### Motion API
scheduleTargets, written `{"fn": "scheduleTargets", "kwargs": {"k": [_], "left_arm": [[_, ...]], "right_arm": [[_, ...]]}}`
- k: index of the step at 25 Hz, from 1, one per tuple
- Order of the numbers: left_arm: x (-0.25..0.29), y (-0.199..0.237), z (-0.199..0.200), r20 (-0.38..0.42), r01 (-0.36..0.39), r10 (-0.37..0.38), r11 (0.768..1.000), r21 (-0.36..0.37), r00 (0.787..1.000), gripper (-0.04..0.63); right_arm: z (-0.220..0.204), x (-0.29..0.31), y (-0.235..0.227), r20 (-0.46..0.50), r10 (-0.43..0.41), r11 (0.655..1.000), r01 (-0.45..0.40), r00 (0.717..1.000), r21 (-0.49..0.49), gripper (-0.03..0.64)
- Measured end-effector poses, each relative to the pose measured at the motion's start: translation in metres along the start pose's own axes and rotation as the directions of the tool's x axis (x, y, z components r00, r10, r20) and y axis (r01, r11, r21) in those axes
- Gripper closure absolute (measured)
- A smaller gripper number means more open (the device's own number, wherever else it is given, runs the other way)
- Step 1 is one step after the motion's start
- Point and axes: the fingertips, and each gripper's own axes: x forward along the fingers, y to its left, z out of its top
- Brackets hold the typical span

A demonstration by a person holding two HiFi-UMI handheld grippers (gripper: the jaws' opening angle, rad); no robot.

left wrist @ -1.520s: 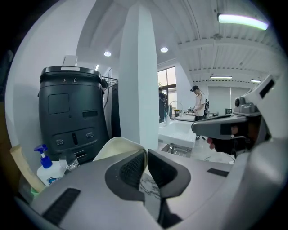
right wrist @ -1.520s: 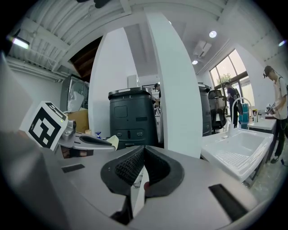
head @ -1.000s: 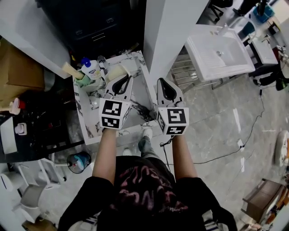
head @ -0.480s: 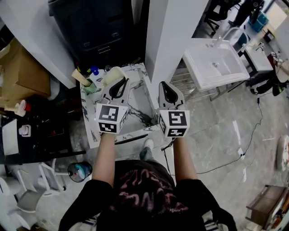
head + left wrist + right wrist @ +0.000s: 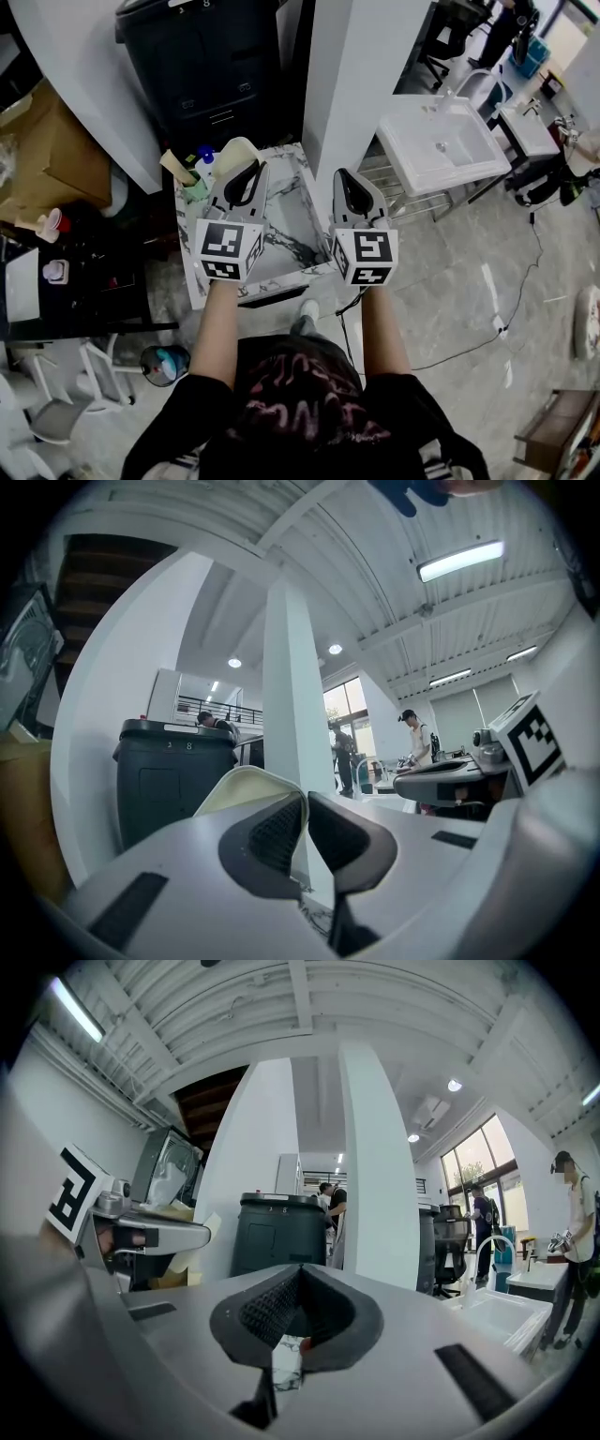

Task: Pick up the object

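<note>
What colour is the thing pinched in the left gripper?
Cream object in the left gripper; shows best in the left gripper view.

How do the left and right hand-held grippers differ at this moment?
The left hand-held gripper is shut on the thin rim of a cream object; the right hand-held gripper has its jaws together with nothing between them. The left is over the marble table; the right is by its right edge. Both point forward, side by side.
</note>
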Motion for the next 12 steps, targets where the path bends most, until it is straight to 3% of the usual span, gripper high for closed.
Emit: {"fn": "scheduleTargets", "kwargs": {"k": [12], "left_arm": [[-0.015,0.002,-0.006,-0.01,0.01,-0.01,1.0,-0.006,1.0,0.561]], "right_arm": [[0.003,-0.01,0.01,0.01,-0.008,1.0,0.008,1.0,-0.003,0.601]]}}
